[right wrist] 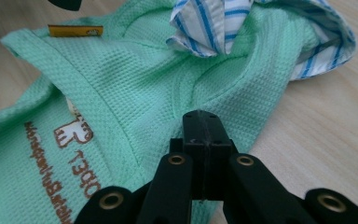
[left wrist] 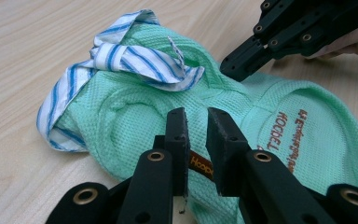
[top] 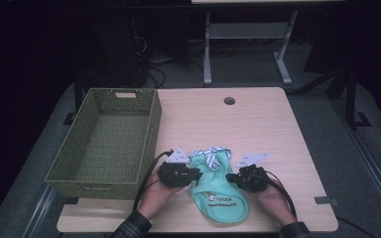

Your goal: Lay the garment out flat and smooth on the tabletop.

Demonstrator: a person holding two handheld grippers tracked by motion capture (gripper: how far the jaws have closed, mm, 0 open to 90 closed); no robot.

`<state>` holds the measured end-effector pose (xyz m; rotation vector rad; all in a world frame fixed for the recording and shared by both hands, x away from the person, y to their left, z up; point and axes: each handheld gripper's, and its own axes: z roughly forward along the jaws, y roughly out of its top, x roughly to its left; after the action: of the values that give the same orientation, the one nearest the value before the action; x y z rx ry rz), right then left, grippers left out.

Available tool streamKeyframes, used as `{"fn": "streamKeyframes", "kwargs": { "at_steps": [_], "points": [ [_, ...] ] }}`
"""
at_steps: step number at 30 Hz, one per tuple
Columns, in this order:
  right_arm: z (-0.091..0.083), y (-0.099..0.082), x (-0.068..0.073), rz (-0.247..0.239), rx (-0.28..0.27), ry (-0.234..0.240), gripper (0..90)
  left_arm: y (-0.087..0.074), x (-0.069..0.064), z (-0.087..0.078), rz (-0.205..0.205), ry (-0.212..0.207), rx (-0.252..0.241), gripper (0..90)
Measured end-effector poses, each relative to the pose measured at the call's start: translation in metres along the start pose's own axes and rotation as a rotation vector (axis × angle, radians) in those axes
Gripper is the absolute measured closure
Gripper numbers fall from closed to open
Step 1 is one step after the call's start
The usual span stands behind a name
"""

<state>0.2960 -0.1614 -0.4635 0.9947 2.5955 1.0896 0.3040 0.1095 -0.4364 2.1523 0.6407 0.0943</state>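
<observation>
A small mint-green garment (top: 218, 193) with a blue-and-white striped collar (left wrist: 121, 56) and brown lettering lies flat near the wooden table's (top: 238, 119) front edge. My left gripper (top: 196, 174) is at the garment's left edge; in the left gripper view (left wrist: 196, 116) its jaws stand a narrow gap apart over the hem. An orange label (left wrist: 200, 168) shows through that gap, and I see no cloth pinched. My right gripper (top: 229, 177) is at the garment's right edge. Its jaws (right wrist: 201, 116) are pressed together over the green cloth (right wrist: 135, 84), with nothing visible between them.
A green woven basket (top: 151, 129), with nothing in it, stands on the table's left side, close to my left hand. A round cable hole (top: 229, 101) sits near the table's far edge. Bare wood lies behind and to the right of the garment.
</observation>
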Motion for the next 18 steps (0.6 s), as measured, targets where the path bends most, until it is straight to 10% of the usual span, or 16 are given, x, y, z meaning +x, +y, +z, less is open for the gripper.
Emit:
{"fn": "streamKeyframes", "kwargs": {
  "at_steps": [18],
  "points": [
    [-0.008, -0.008, -0.040, 0.088, 0.001, -0.138, 89.8, 0.008, -0.013, 0.009, 0.009, -0.053, -0.009, 76.3]
  ]
}}
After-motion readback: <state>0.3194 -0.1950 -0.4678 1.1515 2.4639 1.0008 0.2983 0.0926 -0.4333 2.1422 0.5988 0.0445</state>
